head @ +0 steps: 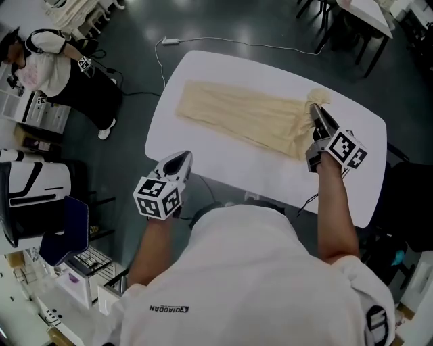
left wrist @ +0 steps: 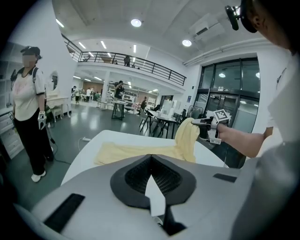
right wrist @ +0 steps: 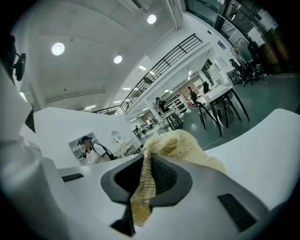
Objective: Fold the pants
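While left tool [left wrist: 151, 158] sits closed, right tool [right wrist: 147, 161] pinches pants [head: 243, 115].

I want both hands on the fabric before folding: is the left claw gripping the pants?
No, the left claw is shut with nothing in it, and the pants lie farther off on the table.

We saw plain pale yellow pants [head: 250, 118], ribbed in weave at the bunched right end, on a plain white table [head: 203, 74]. The floor [head: 223, 20] was dark grey and glossy, with a white cable [head: 169, 42] at the far side. The left gripper [head: 183, 159] and right gripper [head: 316, 109] had light grey shells and black ribbed pads [left wrist: 166, 177]. The marker cube [head: 159, 197] on each bore black-and-white squares. The near shirt [head: 250, 270] was white with dark lettering. The bystander [head: 61, 74] at far left wore a white top and black trousers.
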The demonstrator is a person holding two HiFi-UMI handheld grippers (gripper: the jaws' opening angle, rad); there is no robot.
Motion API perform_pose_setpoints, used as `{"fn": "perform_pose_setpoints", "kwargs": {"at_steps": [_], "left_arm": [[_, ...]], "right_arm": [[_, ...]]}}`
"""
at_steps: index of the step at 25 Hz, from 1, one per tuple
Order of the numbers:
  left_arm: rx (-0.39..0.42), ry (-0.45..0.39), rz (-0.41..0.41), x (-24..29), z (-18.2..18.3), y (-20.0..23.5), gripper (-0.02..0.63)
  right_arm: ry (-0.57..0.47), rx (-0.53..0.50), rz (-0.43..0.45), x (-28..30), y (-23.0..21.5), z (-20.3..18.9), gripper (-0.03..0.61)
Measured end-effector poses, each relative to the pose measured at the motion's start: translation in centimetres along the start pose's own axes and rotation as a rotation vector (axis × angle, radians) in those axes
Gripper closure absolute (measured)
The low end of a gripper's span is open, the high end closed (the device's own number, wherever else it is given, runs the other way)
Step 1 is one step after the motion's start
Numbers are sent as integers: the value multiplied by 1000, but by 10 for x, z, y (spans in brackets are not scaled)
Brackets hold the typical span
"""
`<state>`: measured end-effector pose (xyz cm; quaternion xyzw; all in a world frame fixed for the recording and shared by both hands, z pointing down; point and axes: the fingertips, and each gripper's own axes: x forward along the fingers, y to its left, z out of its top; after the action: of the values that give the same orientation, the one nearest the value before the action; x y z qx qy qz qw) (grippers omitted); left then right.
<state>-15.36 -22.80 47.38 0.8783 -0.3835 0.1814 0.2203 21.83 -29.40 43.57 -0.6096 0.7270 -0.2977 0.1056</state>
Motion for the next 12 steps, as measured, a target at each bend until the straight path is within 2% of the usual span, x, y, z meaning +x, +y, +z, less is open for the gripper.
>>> {"fn": "perform_pose_setpoints", "kwargs": {"at_steps": [7,12], "left_arm": [[29,-15,47,19,18,1,591],[11,-5,46,9,15,37,591]], "right_arm": [[-6,14,85,8,6,7,518],[16,-4,90,29,40,-8,518]]}}
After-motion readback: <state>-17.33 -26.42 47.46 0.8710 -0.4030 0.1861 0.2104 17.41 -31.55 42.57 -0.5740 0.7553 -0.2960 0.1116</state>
